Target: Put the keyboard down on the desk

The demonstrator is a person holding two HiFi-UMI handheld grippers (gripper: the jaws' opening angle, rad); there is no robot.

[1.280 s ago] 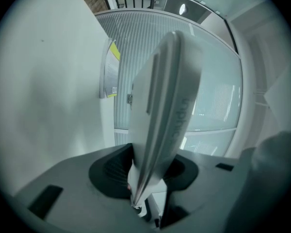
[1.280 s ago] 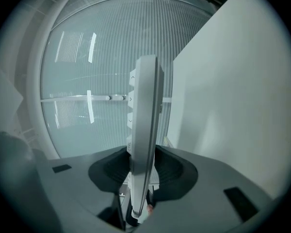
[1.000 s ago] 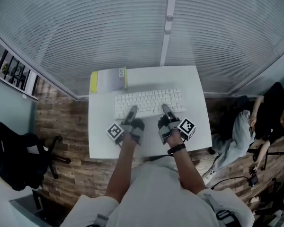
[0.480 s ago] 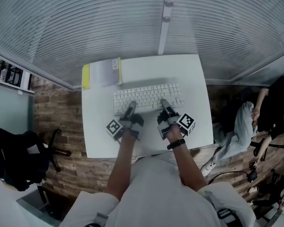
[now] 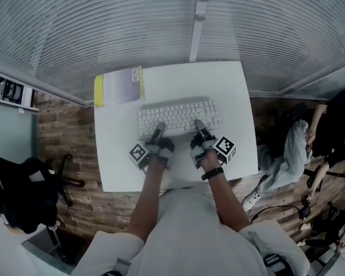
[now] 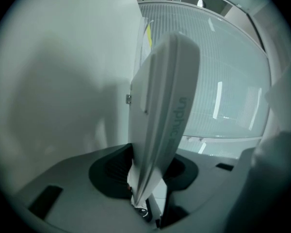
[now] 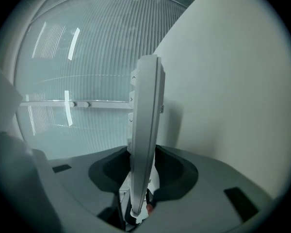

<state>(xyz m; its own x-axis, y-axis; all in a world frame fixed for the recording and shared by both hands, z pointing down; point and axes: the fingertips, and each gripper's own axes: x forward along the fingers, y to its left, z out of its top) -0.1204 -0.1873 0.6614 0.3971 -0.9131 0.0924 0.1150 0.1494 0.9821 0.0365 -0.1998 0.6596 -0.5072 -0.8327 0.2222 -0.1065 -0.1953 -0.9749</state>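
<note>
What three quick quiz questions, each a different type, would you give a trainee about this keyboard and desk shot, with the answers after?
1. True or false: the left gripper is empty.
2. Multiple choice: where does the right gripper grip the keyboard? A: its long edge nearest the person. B: its far long edge. C: a short end.
3. Fill in: the yellow-edged booklet lies at the far ___ corner of the desk, as the head view shows it.

Key
1. False: its jaws are clamped on the keyboard's edge.
2. A.
3. Left.
</note>
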